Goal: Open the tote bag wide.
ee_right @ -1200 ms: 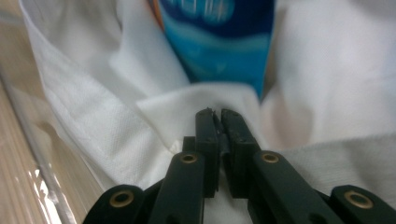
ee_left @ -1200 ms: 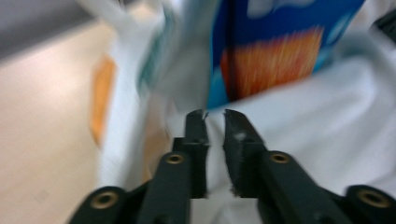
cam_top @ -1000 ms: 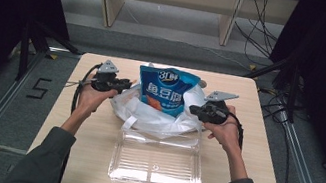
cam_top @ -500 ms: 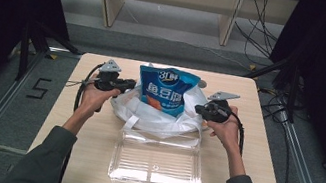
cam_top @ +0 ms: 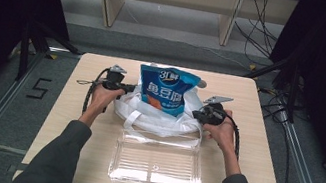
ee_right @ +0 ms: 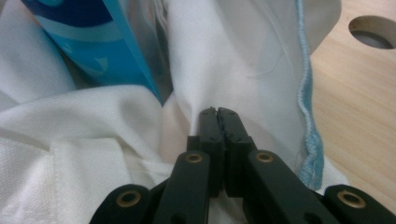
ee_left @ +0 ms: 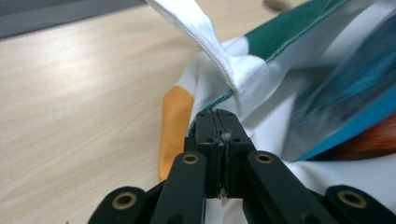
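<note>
Both tools, left tool [ee_left: 218,122] and right tool [ee_right: 218,120], pinch the white bag [cam_top: 156,116]; the blue pouch [cam_top: 165,89] stands half inside, the clear tray [cam_top: 157,164] untouched.

Light wooden table [cam_top: 69,120], rounded corners. At its middle lies a crumpled white cloth bag [cam_top: 156,116], a blue pouch [cam_top: 167,90] standing up out of it. Just near of the bag, a clear plastic tray [cam_top: 156,164] sits flat on the wood.
</note>
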Demonstrator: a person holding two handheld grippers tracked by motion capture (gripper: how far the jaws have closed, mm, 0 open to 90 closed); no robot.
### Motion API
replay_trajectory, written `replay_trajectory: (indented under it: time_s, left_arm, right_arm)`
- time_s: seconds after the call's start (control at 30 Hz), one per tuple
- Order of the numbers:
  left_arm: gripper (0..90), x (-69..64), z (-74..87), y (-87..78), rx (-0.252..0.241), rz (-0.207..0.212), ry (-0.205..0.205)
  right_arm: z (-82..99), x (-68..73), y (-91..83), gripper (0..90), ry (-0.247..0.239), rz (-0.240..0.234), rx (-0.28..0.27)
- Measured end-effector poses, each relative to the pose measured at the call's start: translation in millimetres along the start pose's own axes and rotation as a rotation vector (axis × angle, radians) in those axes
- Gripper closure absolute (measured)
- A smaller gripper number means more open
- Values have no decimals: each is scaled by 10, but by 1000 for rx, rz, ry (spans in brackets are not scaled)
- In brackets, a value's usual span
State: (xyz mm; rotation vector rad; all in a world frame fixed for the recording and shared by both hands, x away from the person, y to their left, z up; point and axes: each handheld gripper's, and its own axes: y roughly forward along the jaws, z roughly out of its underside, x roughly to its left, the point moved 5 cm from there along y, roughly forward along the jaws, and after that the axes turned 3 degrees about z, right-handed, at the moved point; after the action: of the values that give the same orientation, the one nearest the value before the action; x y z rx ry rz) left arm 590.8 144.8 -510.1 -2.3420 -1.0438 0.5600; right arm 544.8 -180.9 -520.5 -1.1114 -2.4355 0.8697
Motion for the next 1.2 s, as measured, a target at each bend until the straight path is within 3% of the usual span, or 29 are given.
replay_trajectory:
  time_s: [0.07,0.13,0.17,0.2,0.23,0.33,0.4,0.43,0.47,0.57,0.7,0.83,0.93,1.0,1.2]
  left_arm:
    - [892,-5,60,85,27,14,5]
    - [893,-2,122,163,55,-19,19]
    - [893,0,127,173,54,-19,17]
    - [893,1,126,170,50,-17,13]
    - [893,-1,125,152,52,-15,16]
    - [885,-31,87,85,19,-3,3]
    - [858,-83,29,0,-19,5,10]
    - [842,-112,-2,-45,-37,15,7]
    - [829,-146,-34,-90,-58,25,4]
    - [802,-250,-127,-242,-118,46,10]
    - [782,-420,-150,-432,-114,107,40]
    - [719,-537,-115,-596,-117,125,57]
    - [641,-596,-46,-710,-124,155,32]
    - [605,-627,18,-777,-116,156,54]
    - [487,-721,227,-942,-107,171,47]
  right_arm:
    - [5,-2,0,897,-4,0,12]
    - [10,1,0,898,-12,6,19]
    - [24,-3,-3,900,-30,10,38]
    - [26,12,16,900,-14,12,26]
    - [35,-3,32,900,-36,27,28]
    - [34,-8,35,899,-18,20,15]
    - [15,-11,-28,885,2,-4,32]
    - [-12,-10,-19,873,10,-2,-16]
    - [-22,-8,-75,857,17,-12,19]
    - [-101,-6,-172,825,11,-20,-16]
    - [-188,21,-298,798,-5,-18,-53]
    - [-235,76,-386,748,-16,-11,-68]
    - [-260,113,-435,699,-28,-17,-65]
    - [-282,140,-461,655,-27,-16,-67]
    - [-324,225,-494,553,-23,-13,-73]
